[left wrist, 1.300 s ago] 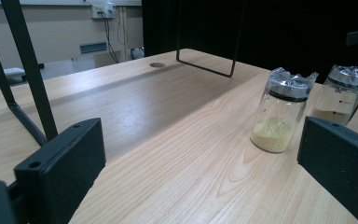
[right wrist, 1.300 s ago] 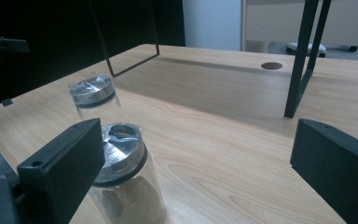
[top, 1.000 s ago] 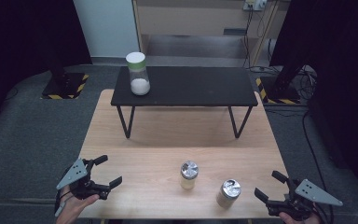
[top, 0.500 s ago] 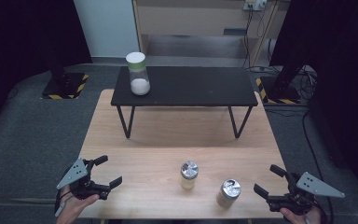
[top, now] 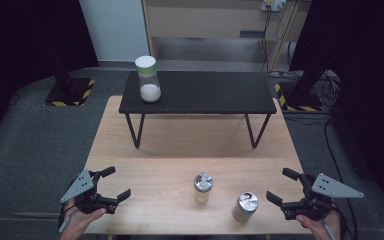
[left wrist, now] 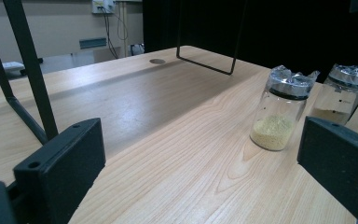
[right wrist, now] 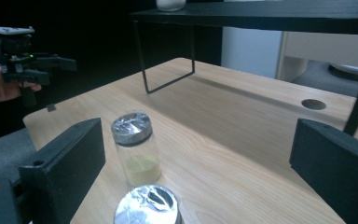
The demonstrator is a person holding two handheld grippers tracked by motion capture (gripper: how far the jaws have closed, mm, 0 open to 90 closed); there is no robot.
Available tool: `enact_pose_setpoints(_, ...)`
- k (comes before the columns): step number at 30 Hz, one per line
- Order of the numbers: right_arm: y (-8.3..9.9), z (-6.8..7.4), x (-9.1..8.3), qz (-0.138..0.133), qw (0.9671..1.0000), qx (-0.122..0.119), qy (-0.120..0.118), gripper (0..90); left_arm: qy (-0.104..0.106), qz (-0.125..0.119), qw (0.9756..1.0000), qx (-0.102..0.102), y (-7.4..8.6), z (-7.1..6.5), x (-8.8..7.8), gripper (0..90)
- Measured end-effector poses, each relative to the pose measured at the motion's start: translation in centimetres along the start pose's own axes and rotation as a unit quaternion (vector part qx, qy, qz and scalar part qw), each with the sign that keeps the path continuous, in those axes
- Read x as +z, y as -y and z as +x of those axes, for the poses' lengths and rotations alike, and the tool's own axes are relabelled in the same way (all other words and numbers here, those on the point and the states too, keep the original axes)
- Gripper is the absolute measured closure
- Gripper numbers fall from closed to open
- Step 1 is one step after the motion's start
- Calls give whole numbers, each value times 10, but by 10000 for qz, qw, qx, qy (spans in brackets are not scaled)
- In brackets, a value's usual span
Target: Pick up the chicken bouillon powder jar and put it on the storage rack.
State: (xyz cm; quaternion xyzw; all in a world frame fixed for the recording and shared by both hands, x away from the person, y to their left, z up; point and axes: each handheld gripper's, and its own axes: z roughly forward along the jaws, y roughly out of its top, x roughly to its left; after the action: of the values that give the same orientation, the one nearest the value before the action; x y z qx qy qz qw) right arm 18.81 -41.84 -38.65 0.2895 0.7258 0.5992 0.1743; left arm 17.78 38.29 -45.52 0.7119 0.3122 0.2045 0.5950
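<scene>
Holding both grippers, left and right, fingers wide and empty; foil-capped jars ungrasped on bench.

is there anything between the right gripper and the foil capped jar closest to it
Nothing visible. The right gripper is open beside the nearer foil-capped jar, with only bare wooden table between them. The second jar stands farther left, out of that path.

Light falls evenly from above on the pale wooden table, while the surroundings sink into near black. The black bench throws a soft shadow beneath itself. Foil jar lids ahead of the right gripper glint (small glare spots). The gripper views blur the near jaws; the high view is soft and grainy.
</scene>
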Motion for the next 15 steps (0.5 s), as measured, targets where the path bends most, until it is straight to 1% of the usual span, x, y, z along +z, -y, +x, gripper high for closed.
enact_pose_setpoints(6,-11,-3,9,71,9998,-96,-126,40,6,-7,10000,-25,0,0,0,0)
enact_pose_setpoints(15,-27,-8,29,210,9986,-252,-407,42,16,2,10000,-33,0,0,0,0)
